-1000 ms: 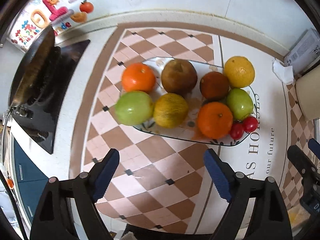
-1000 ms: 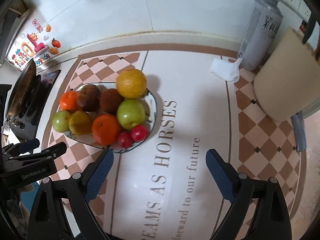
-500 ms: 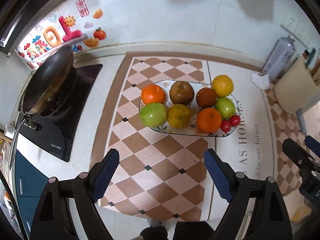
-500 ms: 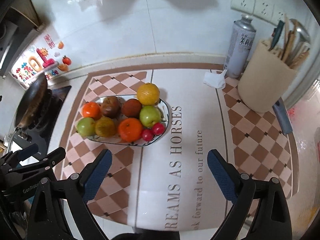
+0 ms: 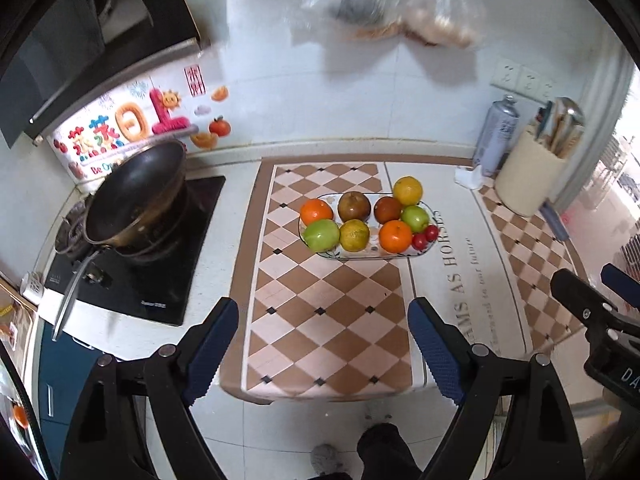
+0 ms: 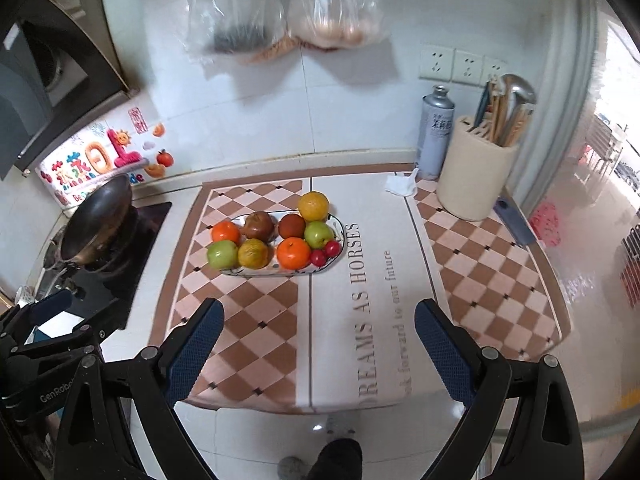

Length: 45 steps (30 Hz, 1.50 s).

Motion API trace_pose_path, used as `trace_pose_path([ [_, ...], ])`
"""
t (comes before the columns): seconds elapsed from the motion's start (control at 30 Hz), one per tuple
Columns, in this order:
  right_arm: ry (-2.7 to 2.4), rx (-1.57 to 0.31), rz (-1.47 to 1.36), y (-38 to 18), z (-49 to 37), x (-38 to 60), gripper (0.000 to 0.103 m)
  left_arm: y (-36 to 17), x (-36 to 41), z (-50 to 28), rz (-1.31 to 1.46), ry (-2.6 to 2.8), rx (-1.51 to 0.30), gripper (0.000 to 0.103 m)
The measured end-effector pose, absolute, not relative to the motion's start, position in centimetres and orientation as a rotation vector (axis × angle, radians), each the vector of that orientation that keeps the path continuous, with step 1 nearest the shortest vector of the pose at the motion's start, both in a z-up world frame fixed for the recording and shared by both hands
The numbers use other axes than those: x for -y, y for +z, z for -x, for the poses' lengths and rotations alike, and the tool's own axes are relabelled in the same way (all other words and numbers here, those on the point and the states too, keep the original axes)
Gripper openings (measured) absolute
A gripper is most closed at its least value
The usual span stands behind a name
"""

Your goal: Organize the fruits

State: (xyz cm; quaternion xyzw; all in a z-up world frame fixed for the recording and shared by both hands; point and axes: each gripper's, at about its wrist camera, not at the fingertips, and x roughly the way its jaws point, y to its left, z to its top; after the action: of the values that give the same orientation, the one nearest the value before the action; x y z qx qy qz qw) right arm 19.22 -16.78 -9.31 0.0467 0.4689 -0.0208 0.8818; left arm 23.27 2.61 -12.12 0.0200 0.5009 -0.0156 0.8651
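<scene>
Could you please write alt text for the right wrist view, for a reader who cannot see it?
A glass plate of oranges, green apples, brown fruit and two cherry tomatoes sits on a checkered counter mat, beyond the open, empty right tool. A wok stands on the stove at left, a utensil holder at right.

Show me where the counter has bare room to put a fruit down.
Free: the checkered mat between the plate and the counter's near edge, and the lettered white strip right of the plate. Crowded: the back right corner with the can, utensil holder and tissue; the stove with its wok on the left.
</scene>
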Motion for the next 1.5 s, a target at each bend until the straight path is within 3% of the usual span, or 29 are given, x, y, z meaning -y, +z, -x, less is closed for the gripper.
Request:
trace_pose_path([
  [0.73,0.019,-0.821,-0.088,2.6,-3.6,16.9,0.099,-3.2,-3.1,-10.2,0.01,-0.019,-0.939,0.087],
  [1.17,0.051,-0.845,-0.106,2.5,-3.3,16.9,0.099,-1.7,-3.0,-8.5,0.003,-0.014,-0.904,0.087],
  [1.5,0.027,-0.845,-0.093,1.1,-7.1,17.2,0.099,-3.0,-2.5,-11.4,-0.01,-0.014,-0.924,0.087],
])
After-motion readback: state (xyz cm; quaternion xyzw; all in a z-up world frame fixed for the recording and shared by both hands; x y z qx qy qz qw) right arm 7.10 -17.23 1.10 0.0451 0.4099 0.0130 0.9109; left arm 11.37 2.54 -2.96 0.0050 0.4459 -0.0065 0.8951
